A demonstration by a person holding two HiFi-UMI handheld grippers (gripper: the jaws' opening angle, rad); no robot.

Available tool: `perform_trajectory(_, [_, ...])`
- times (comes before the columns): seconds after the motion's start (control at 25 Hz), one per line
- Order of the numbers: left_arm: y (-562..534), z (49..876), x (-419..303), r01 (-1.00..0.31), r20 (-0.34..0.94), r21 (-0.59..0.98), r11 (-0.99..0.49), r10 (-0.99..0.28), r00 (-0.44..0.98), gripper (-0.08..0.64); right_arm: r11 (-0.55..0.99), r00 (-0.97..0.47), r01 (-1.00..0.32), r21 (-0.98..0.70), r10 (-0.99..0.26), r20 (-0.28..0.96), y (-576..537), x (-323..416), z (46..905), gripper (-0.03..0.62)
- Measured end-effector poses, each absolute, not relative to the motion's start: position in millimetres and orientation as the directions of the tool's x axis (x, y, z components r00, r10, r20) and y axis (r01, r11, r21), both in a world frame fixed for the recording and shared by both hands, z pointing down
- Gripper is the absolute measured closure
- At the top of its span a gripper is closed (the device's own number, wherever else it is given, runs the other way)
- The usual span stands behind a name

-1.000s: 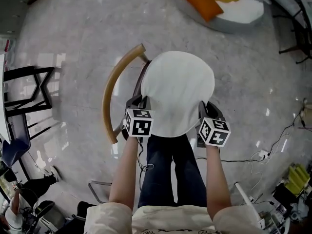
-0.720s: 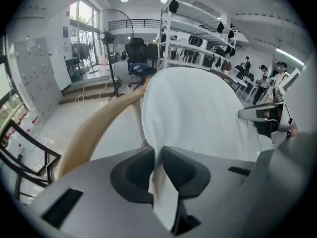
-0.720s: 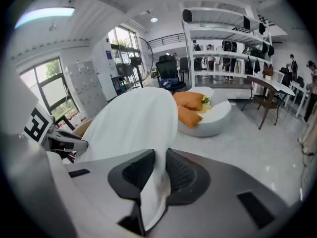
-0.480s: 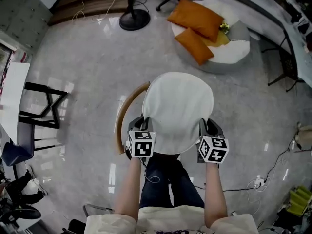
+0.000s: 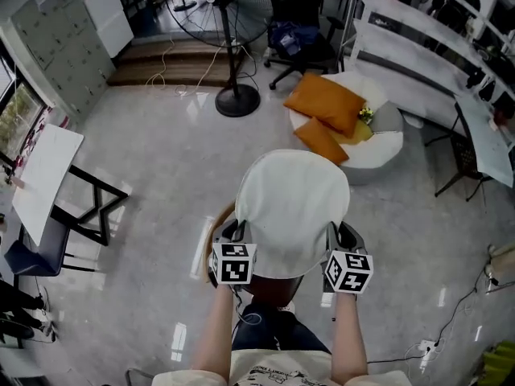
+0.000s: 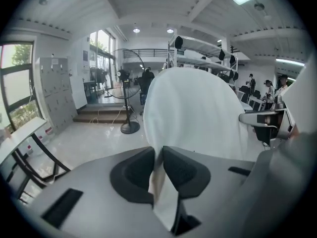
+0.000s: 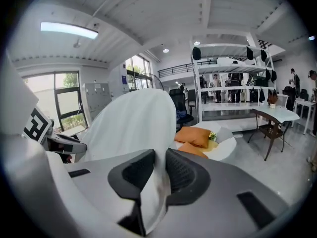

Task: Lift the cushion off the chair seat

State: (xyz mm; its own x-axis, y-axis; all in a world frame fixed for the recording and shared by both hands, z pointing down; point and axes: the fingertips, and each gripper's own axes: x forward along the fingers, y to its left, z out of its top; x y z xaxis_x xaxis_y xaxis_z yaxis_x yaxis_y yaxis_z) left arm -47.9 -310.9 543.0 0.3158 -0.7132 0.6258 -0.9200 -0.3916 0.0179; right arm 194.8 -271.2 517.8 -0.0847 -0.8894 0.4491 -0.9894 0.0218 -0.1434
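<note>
A round white cushion (image 5: pixel 291 209) hangs in the air in front of me, held at its near rim on both sides. My left gripper (image 5: pixel 235 236) is shut on its left edge, and the white fabric (image 6: pixel 198 113) is pinched between the dark pads (image 6: pixel 136 175). My right gripper (image 5: pixel 339 238) is shut on the right edge, where the cushion (image 7: pixel 131 125) rises beyond the pads (image 7: pixel 184 175). The wooden chair (image 5: pixel 216 230) stands below, mostly hidden; its curved backrest shows at the cushion's left.
A pedestal fan (image 5: pixel 233 55) stands on the marble floor ahead. Right of it lies a white floor bed with orange pillows (image 5: pixel 326 107). A black-framed table (image 5: pixel 60 191) is at the left, an office chair (image 5: pixel 302 22) and long desks (image 5: pixel 434 47) at the back.
Both grippers have risen with the cushion, lifting it well clear of the chair seat. The view has tilted up, bringing the fan, steps and desks into sight.
</note>
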Motion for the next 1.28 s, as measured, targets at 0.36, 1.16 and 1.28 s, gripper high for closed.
perform_trajectory(0.36, [-298, 444, -62, -0.939, 0.488, -0.014, -0.343, -0.822, 0.294, 0.488, 0.076, -0.11, -0.989, -0.125, -0.95, 0.293, -264, 182, 421, 0.502])
perform_trajectory(1.16, [-270, 311, -111, -0.968, 0.244, -0.038, -0.249, -0.941, 0.233, 0.486, 0.173, -0.173, -0.985, -0.028, -0.985, 0.016, -250, 139, 289, 0.5])
perform_trajectory(1.28, [-267, 311, -112, -0.967, 0.241, -0.037, -0.251, -0.942, 0.235, 0.486, 0.177, -0.178, -0.984, -0.023, -0.984, 0.015, -247, 137, 288, 0.5])
